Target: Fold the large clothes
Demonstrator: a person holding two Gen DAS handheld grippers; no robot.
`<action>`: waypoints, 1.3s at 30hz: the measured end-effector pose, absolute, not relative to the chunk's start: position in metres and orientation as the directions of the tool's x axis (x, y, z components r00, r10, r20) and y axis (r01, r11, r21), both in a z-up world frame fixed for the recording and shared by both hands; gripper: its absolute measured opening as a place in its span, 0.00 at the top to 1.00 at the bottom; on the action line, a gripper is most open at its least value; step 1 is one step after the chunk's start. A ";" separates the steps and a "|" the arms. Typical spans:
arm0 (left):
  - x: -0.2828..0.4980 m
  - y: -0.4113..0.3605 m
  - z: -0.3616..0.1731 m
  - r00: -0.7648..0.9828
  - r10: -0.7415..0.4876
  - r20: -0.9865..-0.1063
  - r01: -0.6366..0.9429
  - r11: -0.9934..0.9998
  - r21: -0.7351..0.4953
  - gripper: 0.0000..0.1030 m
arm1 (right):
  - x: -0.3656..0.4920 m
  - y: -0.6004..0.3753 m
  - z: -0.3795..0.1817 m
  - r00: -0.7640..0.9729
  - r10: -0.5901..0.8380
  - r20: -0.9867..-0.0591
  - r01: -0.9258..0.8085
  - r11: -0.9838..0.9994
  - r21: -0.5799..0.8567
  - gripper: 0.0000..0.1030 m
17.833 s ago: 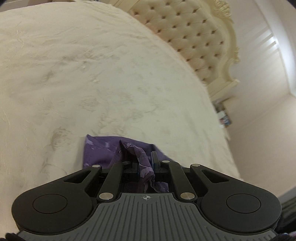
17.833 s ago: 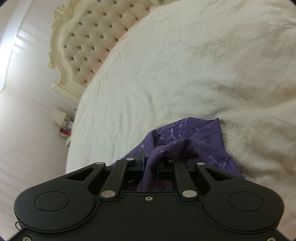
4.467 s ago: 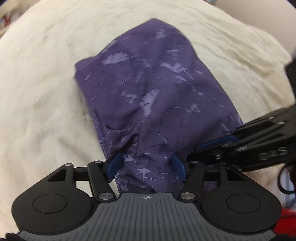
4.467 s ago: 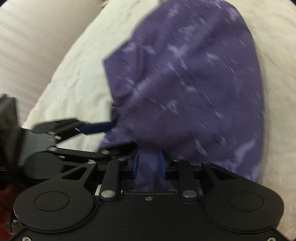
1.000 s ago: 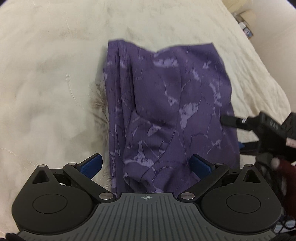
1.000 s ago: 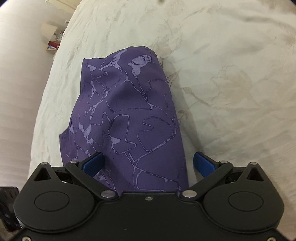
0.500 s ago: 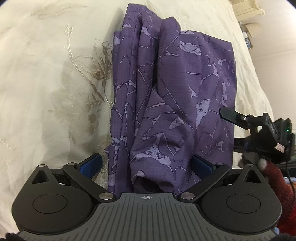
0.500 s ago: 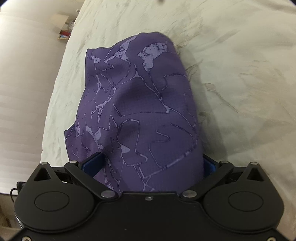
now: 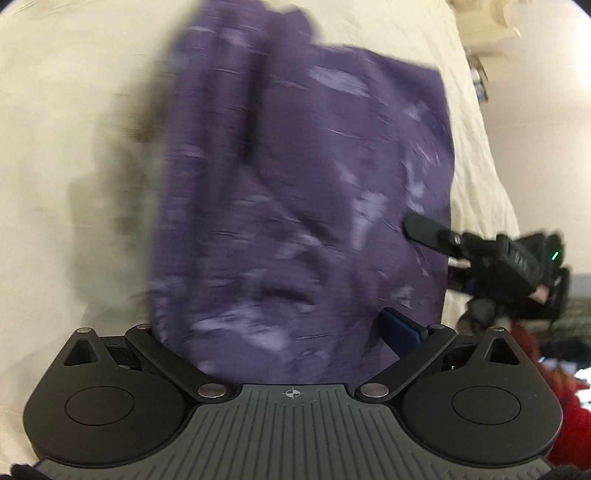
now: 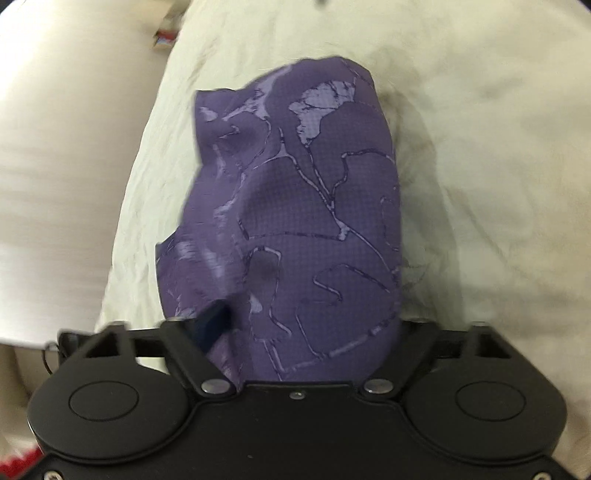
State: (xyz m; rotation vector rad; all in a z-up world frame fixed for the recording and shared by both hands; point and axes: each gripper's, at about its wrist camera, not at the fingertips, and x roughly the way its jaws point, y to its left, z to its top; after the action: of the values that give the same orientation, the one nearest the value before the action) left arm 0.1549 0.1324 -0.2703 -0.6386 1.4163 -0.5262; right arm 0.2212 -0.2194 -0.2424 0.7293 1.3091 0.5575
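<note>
A purple patterned garment (image 9: 295,192) lies folded in a long bundle on the cream bedspread (image 9: 55,147). My left gripper (image 9: 280,328) stands open over its near end, with cloth bulging between the jaws. Only one of its blue pads (image 9: 400,328) shows; the view is motion-blurred. In the right wrist view the garment (image 10: 306,221) fills the space between the jaws of my right gripper (image 10: 308,321). They are closing, and one of the pads (image 10: 214,321) meets the cloth's edge while the other is hidden. The right gripper (image 9: 432,254) also shows at the garment's right edge.
The bed's edge (image 10: 122,258) runs close to the left of the garment, with pale floor (image 10: 55,147) beyond. A cream headboard (image 9: 480,22) stands at the far right corner. A hand (image 9: 539,293) and red fabric (image 9: 565,413) sit at the right.
Both grippers have come lower and closer over the garment's near end. The right gripper's jaws have narrowed around the cloth. The left view has gone blurred.
</note>
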 end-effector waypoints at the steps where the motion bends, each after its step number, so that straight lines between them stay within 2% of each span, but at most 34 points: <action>1: 0.154 0.123 -0.268 0.094 -0.679 -0.728 -0.030 0.729 -0.683 0.01 | 0.222 -0.223 -0.237 0.184 0.737 -0.650 0.020 0.659 0.752 0.35; 3: 0.154 0.108 -0.263 0.117 -0.696 -0.709 -0.045 0.709 -0.704 0.01 | 0.227 -0.235 -0.224 0.188 0.742 -0.644 -0.023 0.659 0.752 0.40; 9: 0.183 0.031 -0.249 0.187 -0.734 -0.653 -0.016 0.662 -0.749 0.02 | 0.260 -0.299 -0.182 0.217 0.698 -0.682 -0.149 0.714 0.684 0.40; 15: 0.253 -0.061 -0.233 0.225 -0.746 -0.627 0.070 0.654 -0.753 0.02 | 0.301 -0.396 -0.160 0.309 0.601 -0.737 -0.107 0.792 0.601 0.39; 18: 0.282 -0.097 -0.231 0.222 -0.703 -0.676 0.106 0.707 -0.700 0.03 | 0.317 -0.437 -0.160 0.344 0.549 -0.762 -0.048 0.820 0.570 0.36; 19: 0.289 -0.107 -0.235 0.218 -0.669 -0.710 0.101 0.739 -0.666 0.07 | 0.322 -0.446 -0.164 0.344 0.525 -0.778 -0.026 0.834 0.551 0.34; 22: 0.295 -0.124 -0.249 0.212 -0.569 -0.795 0.087 0.821 -0.564 0.07 | 0.330 -0.454 -0.184 0.296 0.461 -0.837 0.018 0.873 0.488 0.28; 26: 0.284 -0.125 -0.255 0.236 -0.547 -0.803 0.064 0.833 -0.549 0.05 | 0.328 -0.449 -0.205 0.263 0.368 -0.892 0.036 0.920 0.390 0.03; 30: 0.266 -0.105 -0.235 0.299 -0.506 -0.809 0.064 0.857 -0.512 0.06 | 0.318 -0.449 -0.196 0.285 0.367 -0.885 0.021 0.921 0.389 0.03; 39: 0.245 -0.101 -0.159 0.451 -0.328 -0.830 0.187 0.944 -0.272 0.06 | 0.257 -0.469 -0.129 0.516 0.251 -0.819 0.065 0.942 0.330 0.00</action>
State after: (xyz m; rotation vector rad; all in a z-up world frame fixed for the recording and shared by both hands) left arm 0.2447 -0.1012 -0.1589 -0.1488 1.0571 -0.3197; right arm 0.2566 -0.4690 -0.1289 0.3402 1.0284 0.1143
